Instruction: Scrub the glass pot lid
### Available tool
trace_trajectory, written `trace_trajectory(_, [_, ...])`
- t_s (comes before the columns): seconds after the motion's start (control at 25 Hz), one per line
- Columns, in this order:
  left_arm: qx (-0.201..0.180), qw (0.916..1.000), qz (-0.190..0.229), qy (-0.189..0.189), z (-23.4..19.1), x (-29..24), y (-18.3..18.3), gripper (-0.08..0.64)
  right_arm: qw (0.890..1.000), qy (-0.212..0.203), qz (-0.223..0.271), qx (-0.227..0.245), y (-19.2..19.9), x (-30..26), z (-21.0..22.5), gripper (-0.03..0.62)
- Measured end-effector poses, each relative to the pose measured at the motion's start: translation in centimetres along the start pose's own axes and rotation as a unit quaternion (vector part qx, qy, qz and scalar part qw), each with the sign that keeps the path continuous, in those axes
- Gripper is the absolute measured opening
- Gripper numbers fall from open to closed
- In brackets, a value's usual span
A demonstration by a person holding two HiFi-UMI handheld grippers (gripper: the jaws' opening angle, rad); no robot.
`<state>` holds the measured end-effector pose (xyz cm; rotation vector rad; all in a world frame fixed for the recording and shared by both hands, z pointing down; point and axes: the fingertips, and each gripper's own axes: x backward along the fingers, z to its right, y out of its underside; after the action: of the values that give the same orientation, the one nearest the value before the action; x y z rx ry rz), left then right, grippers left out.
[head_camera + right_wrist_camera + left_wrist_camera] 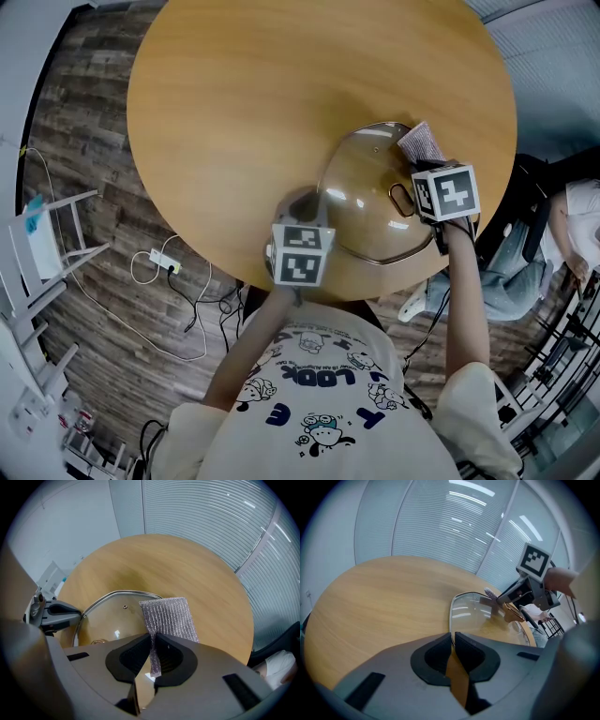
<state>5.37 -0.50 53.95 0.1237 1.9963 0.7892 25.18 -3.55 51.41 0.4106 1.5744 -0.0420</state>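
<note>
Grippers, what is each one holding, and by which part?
The left gripper is shut on the glass lid, holding it by its metal rim. The right gripper is shut on one end of the mesh scrubbing cloth.

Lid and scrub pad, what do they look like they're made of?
The lid looks like clear, glossy glass: the table shows through it and lights reflect off it. Its rim is a shiny silver band, likely steel. The pad is a thin, silvery knitted mesh with fine ribs, probably metallic or synthetic scouring fibre; which one cannot be told.
</note>
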Motion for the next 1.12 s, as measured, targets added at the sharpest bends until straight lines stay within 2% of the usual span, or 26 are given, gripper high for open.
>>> trace_trajectory(1.12, [-0.002, 0.9999, 0.006, -0.014, -0.4, 0.0, -0.1, 0.035, 1.0, 0.017, -0.008, -0.004, 4.1, 0.9, 0.4, 0.046])
